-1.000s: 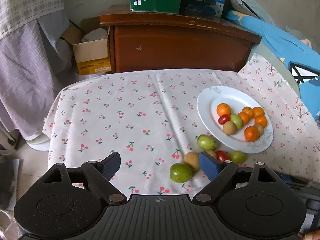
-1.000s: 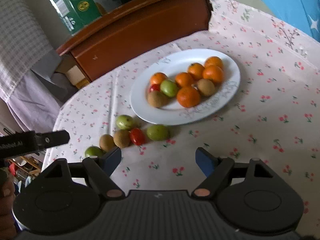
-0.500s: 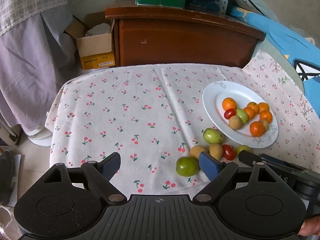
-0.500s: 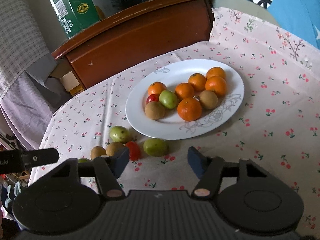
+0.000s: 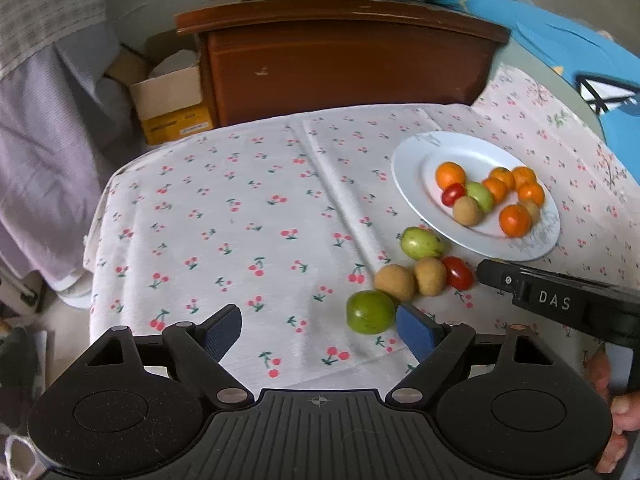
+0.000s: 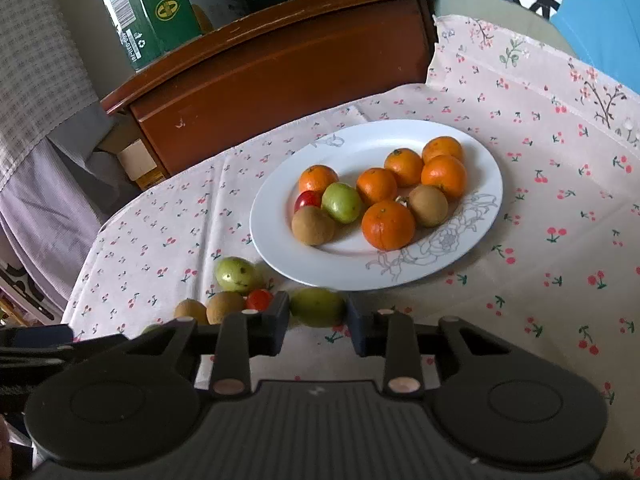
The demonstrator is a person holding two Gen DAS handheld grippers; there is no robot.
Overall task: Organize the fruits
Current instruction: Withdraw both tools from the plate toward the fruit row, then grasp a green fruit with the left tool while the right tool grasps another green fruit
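Your right gripper (image 6: 318, 326) was closing around a green fruit (image 6: 318, 306) near the table's front edge, beside the plate (image 6: 280, 248). Before, it was wide. Your left gripper (image 5: 320, 332) stayed wide, holding nothing.

The white plate (image 6: 280, 248) looked like glossy glazed ceramic, the cherry-print tablecloth (image 5: 240, 220) was soft matt cotton-ish cloth, the cabinet (image 6: 280, 76) behind was scuffed varnished wood, the oranges (image 6: 388, 224) were dimply, and the hand-held gripper (image 6: 318, 330) was matt black plastic.
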